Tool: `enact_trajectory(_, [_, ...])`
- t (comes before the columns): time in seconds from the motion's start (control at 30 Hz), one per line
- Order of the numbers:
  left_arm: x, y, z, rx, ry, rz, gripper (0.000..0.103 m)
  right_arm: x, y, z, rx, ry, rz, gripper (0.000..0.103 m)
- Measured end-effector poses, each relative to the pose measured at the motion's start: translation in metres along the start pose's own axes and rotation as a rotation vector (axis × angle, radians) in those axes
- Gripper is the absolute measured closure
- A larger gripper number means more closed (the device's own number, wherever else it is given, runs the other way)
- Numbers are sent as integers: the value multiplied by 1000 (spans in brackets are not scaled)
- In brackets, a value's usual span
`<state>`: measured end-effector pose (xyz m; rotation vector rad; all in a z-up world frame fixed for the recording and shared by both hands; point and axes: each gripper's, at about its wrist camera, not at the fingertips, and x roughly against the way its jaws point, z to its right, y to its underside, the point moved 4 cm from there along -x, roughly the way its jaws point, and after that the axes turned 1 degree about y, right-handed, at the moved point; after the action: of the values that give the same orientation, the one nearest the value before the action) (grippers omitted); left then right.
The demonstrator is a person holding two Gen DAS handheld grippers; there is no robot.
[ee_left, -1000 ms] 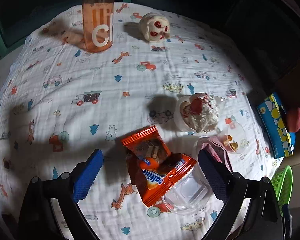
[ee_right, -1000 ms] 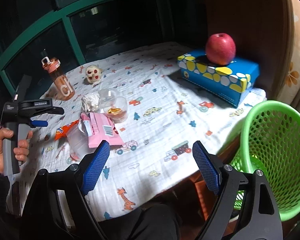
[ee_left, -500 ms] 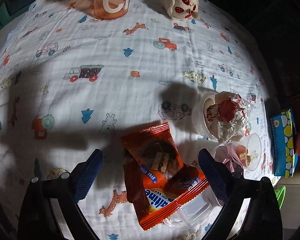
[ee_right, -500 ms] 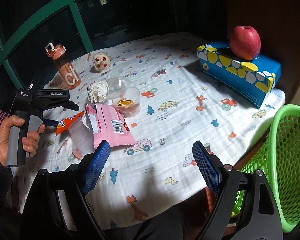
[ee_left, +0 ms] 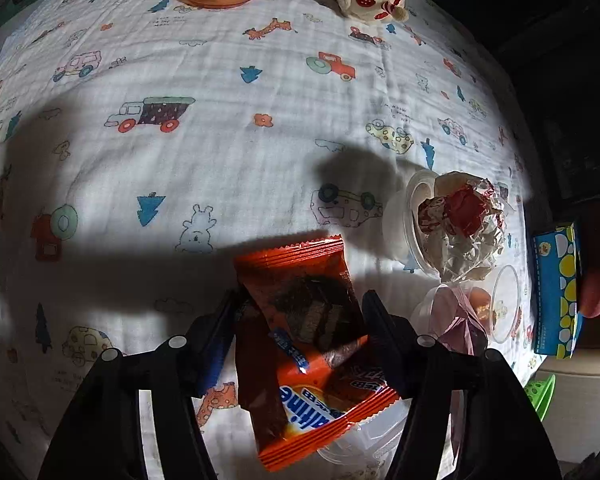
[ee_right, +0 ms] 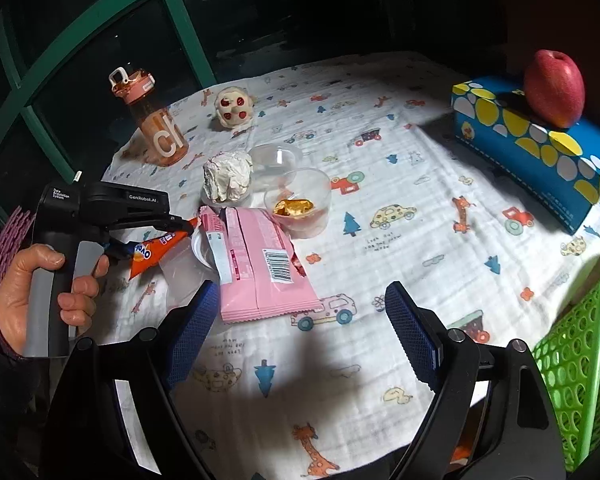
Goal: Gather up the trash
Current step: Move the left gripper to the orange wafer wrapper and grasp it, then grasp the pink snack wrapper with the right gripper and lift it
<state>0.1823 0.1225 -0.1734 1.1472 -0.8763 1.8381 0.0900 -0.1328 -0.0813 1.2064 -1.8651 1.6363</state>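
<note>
My left gripper (ee_left: 300, 316) is shut on an orange snack wrapper (ee_left: 300, 320), its fingers pressing both sides; the wrapper also shows in the right wrist view (ee_right: 156, 250). Beside it lie a pink wrapper (ee_right: 260, 264), a clear cup with crumpled paper (ee_left: 456, 228), a clear cup with a gold wrapper (ee_right: 298, 206) and flat clear plastic lids (ee_right: 188, 268). My right gripper (ee_right: 300, 320) is open and empty, hovering above the tablecloth's near edge, in front of the pink wrapper. A green mesh basket (ee_right: 580, 352) stands off the table at the right.
An orange water bottle (ee_right: 156, 128) and a small plush toy (ee_right: 234, 106) stand at the far side. A blue tissue box (ee_right: 540, 144) with a red apple (ee_right: 554, 88) on it sits at the right. Dark windows lie behind.
My left gripper moved down onto the orange wrapper and closed on it. My right gripper moved in over the table, toward the pink wrapper, still open.
</note>
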Motion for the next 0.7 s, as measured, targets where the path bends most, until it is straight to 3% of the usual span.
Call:
enact_trajectory(0.27, [22,-3,0,-40,42,57,63,-32,-10,-9,-38,-129,-58,19])
enact_trajectory(0.7, [44,-1,-1,-91,85,95,65,-81,-25,-5,-111,-247,-136,13])
